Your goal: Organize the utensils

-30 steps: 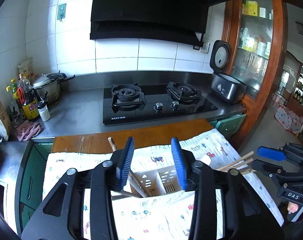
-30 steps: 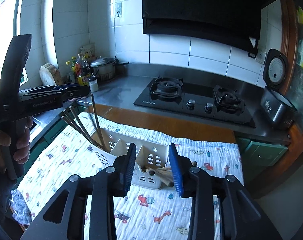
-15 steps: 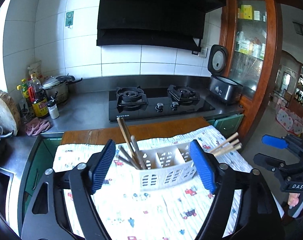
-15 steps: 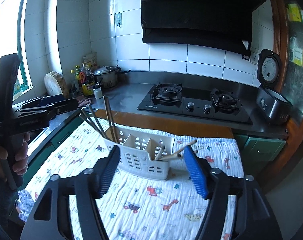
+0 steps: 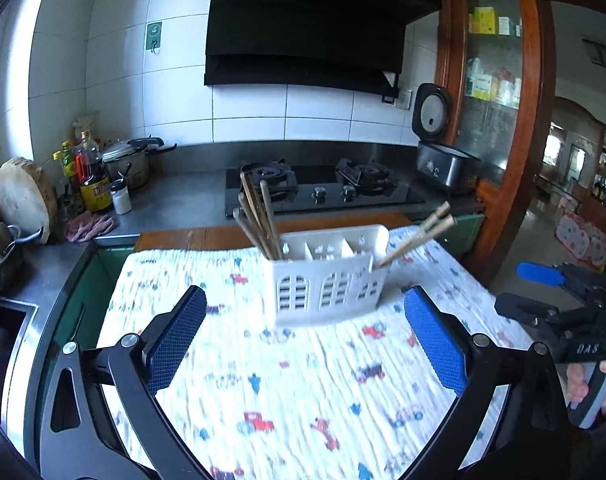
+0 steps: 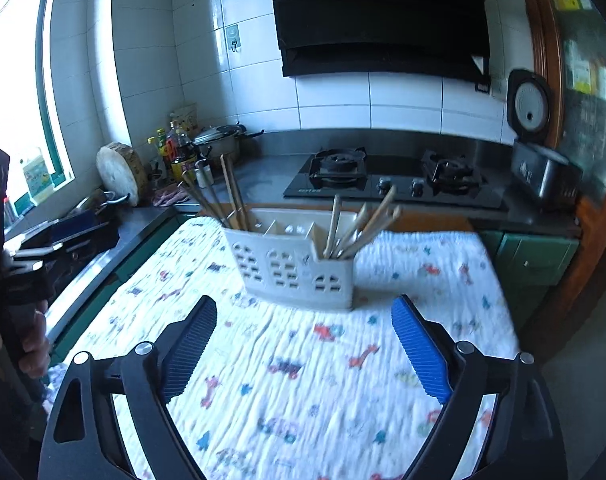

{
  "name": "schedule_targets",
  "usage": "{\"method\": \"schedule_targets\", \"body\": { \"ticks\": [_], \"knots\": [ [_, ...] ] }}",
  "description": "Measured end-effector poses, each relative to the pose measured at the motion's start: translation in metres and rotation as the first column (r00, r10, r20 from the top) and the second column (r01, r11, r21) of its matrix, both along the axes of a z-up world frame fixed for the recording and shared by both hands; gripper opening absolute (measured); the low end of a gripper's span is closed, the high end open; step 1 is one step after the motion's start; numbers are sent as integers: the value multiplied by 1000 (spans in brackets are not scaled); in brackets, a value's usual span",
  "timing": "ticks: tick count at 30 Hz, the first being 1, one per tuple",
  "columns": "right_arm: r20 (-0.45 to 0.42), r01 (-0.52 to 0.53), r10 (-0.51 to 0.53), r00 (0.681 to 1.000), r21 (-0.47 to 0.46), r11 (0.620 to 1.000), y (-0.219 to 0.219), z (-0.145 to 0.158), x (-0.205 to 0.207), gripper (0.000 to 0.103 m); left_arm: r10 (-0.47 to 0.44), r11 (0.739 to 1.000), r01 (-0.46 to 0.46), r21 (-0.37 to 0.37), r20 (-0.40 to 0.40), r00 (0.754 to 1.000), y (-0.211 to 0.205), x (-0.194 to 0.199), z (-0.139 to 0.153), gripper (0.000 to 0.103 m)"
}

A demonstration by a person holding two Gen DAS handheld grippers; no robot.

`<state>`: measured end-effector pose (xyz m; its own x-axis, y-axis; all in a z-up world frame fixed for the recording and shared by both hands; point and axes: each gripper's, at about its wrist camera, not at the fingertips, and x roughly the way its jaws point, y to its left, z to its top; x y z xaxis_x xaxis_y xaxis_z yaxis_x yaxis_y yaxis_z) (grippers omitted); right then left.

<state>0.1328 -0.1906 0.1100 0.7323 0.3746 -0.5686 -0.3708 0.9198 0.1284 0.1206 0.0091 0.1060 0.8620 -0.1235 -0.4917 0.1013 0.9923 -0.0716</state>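
Printed cloth – one caddy, two chopstick bundles

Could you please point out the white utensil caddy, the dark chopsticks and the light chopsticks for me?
White utensil caddy [image 6: 291, 276]: right wrist view, front wall.
Dark chopsticks [image 5: 259, 220]: left wrist view, mid-shafts.
Light chopsticks [image 6: 367, 224]: right wrist view, mid-shaft.
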Motion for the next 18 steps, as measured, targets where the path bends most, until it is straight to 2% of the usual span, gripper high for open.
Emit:
{"method": "schedule_targets", "body": {
  "ticks": [10,14,18],
  "knots": [
    [45,55,-56,997,11,998,-9,-19,-51,90,25,1000,-25,16,-2,1000,-4,-55,-31,98],
    [86,89,-87,993,-18,996,-7,-25,-73,92,53,998,-53,29,6,999,-5,-77,-39,98],
    [90,97,-96,991,-9,995,-4,-34,-92,93,81,996,-81,39,16,997,-1,-95,-44,98]
  ]
}}
